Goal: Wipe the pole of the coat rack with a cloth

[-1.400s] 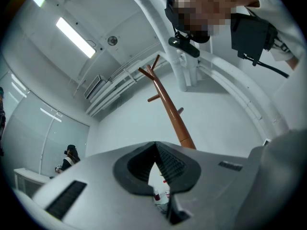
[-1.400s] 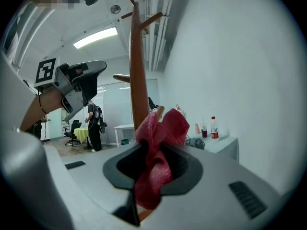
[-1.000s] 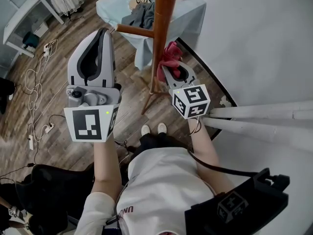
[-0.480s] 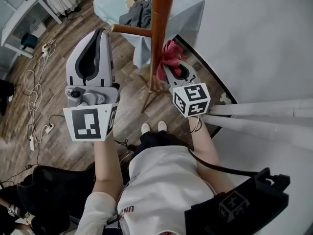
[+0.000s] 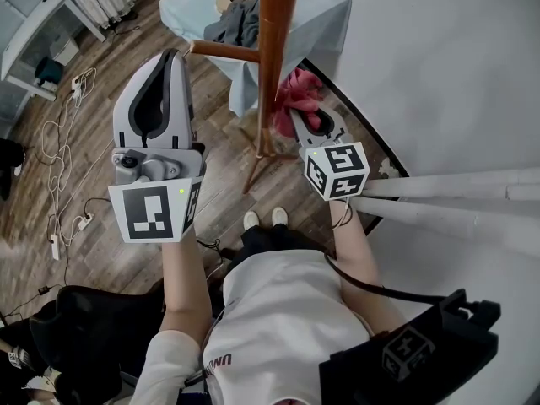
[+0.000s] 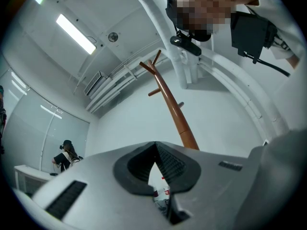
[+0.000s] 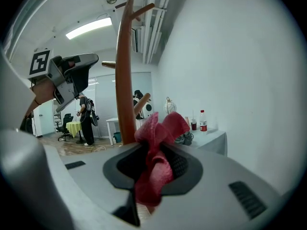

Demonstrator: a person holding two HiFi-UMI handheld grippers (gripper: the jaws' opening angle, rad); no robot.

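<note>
The brown wooden pole of the coat rack rises between my two grippers; it shows as a tall curved post in the right gripper view and as a slanted pole in the left gripper view. My right gripper is shut on a crumpled red cloth, whose folds bulge out of the jaws just right of the pole. Left of the pole my left gripper is held up, shut and empty.
A side peg sticks out of the pole toward the left gripper. Behind stands a table with a light blue cover holding grey fabric and a bottle. Cables lie on the wood floor. A person stands in the background.
The right gripper with the red cloth has shifted slightly to the right and up along the pole's right side. The left gripper has stayed almost still.
</note>
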